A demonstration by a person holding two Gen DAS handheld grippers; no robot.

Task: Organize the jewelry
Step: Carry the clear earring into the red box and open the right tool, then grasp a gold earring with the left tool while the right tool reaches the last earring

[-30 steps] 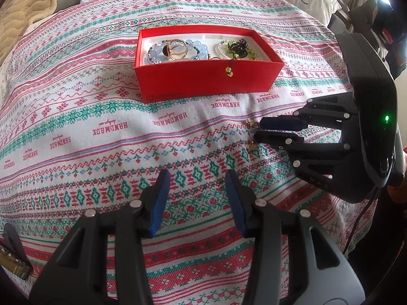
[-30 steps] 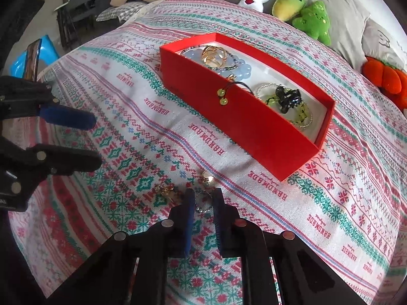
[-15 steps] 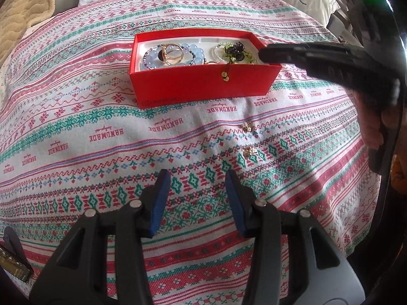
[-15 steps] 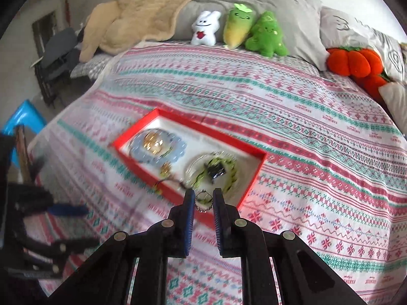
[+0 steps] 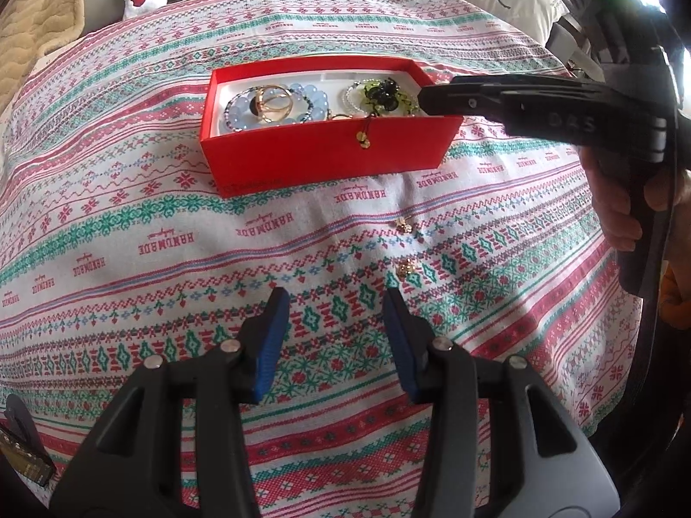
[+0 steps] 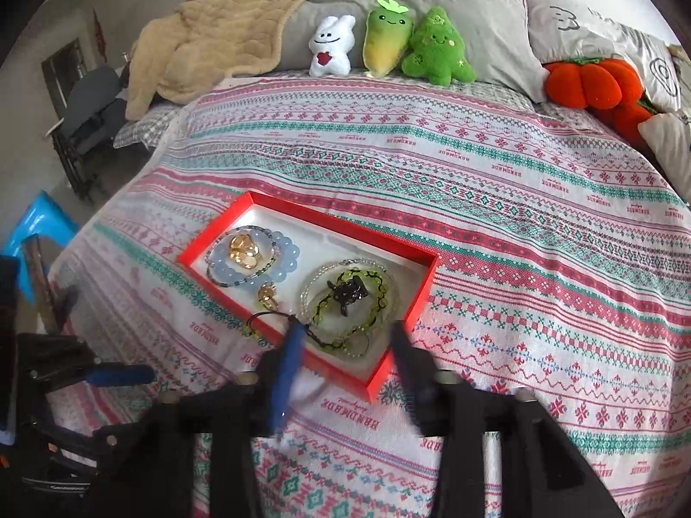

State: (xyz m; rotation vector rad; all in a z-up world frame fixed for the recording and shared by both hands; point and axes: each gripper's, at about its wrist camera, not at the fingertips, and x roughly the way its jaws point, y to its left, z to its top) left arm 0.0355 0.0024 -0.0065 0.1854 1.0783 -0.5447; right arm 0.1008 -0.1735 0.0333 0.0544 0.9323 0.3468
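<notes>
A red box (image 5: 328,151) sits on the patterned bedspread and holds a blue bead bracelet (image 5: 311,101), gold rings (image 5: 272,101) and a green bracelet with a black piece (image 5: 382,93). A gold charm on a cord (image 5: 365,140) hangs over its front wall. Two small gold earrings (image 5: 404,225) (image 5: 407,266) lie on the cloth in front of the box. My left gripper (image 5: 332,315) stands open over bare cloth, just short of the nearer earring. My right gripper (image 6: 347,341) hovers over the box's near corner (image 6: 371,388), blurred, its jaws opening above the green bracelet (image 6: 358,298). Nothing is pinched between its pads.
Plush toys (image 6: 384,41), an orange pumpkin cushion (image 6: 591,82), grey pillows and a beige blanket (image 6: 207,43) line the head of the bed. A blue stool (image 6: 39,224) and a dark chair stand off the bed's left side. A dark flat object (image 5: 21,462) lies at the near-left edge.
My right gripper rose from the cloth with a small hoop pinched between its pads, swung over the red box and spread its jaws. The left gripper kept still.
</notes>
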